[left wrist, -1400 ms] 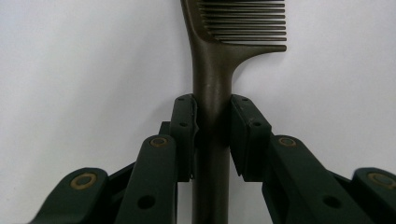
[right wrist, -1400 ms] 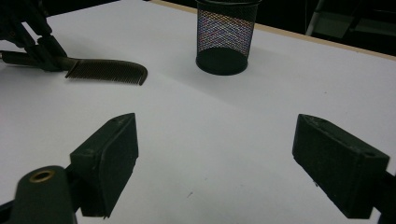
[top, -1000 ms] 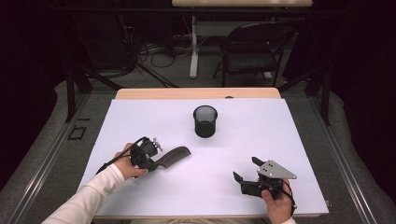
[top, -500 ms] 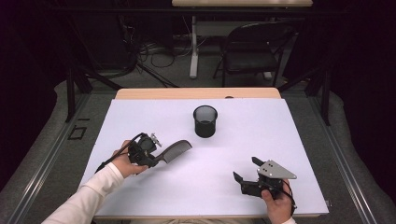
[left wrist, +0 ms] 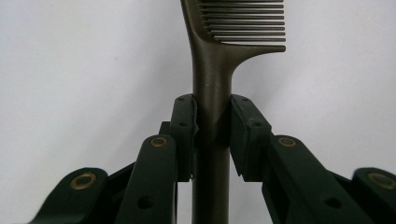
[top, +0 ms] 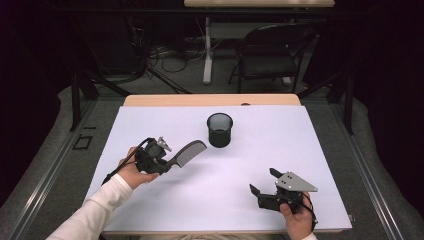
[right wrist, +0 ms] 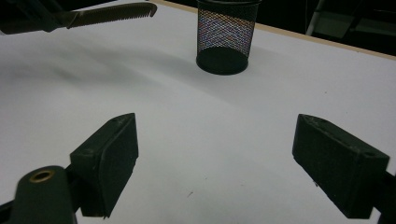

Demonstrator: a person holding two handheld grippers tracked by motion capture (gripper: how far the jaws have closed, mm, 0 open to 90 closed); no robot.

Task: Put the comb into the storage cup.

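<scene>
Comb: the dark comb [top: 187, 153] is off the table, clamped by its handle, toothed end pointing toward the cup; in the left gripper view the handle [left wrist: 211, 116] runs straight up between the two pads, teeth at the top of the frame.
Left gripper: the left gripper [top: 159, 159] is clamped tight on the comb handle, pads pressing on both sides, no slack to be seen, the person's hand [top: 131, 170] wrapped round the body.
Cup: the black mesh cup [top: 220, 129] stands upright near the middle of the table's far half, mouth open, nothing visible inside; from the right gripper view it sits well beyond the jaws [right wrist: 223, 37].
Gap to go: the comb's tip is near the cup but clearly short of it and to its left, not yet over the rim.
Right gripper: the right gripper [top: 267, 191] rests low at the near right of the table, jaws spread wide with nothing between them, bare white surface under the pads.
Table: the white table [top: 300, 145] carries nothing else.
Done, by my reading: pick-up is made, grip looks secure.
Left to do, by my reading: carry the comb over the cup, tip it upright, drop it in.
</scene>
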